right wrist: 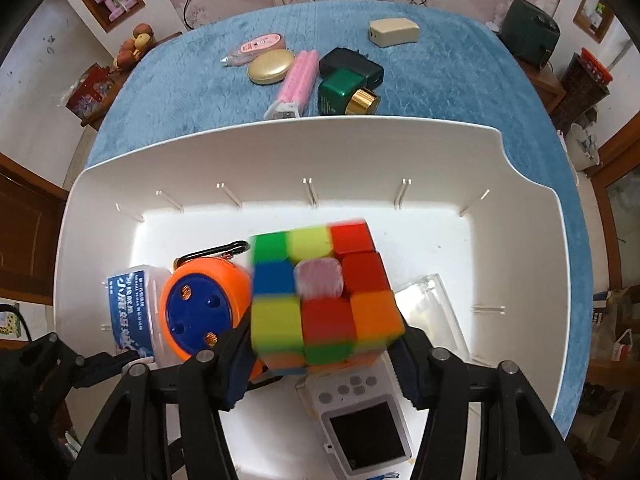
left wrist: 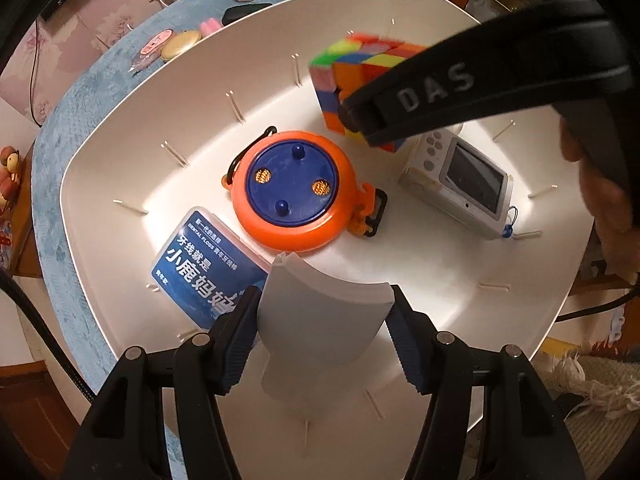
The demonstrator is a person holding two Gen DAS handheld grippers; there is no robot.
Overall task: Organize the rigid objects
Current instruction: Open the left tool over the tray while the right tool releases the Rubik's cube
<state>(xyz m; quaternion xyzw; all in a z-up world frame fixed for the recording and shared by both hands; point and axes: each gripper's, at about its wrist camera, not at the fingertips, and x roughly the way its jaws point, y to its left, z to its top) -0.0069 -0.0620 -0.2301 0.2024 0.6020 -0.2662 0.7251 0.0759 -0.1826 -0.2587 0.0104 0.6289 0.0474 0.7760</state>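
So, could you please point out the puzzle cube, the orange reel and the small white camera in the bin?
puzzle cube [right wrist: 326, 296]: right wrist view, on its red lower-middle tile.
orange reel [left wrist: 294, 190]: left wrist view, on its blue centre disc.
white camera [left wrist: 474, 178]: left wrist view, on its dark screen.

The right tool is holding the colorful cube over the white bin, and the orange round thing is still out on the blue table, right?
Not quite. The orange round thing is already inside the white bin, beside the blue floss box, as the right wrist view shows. The right tool does hold the colorful cube over the bin.
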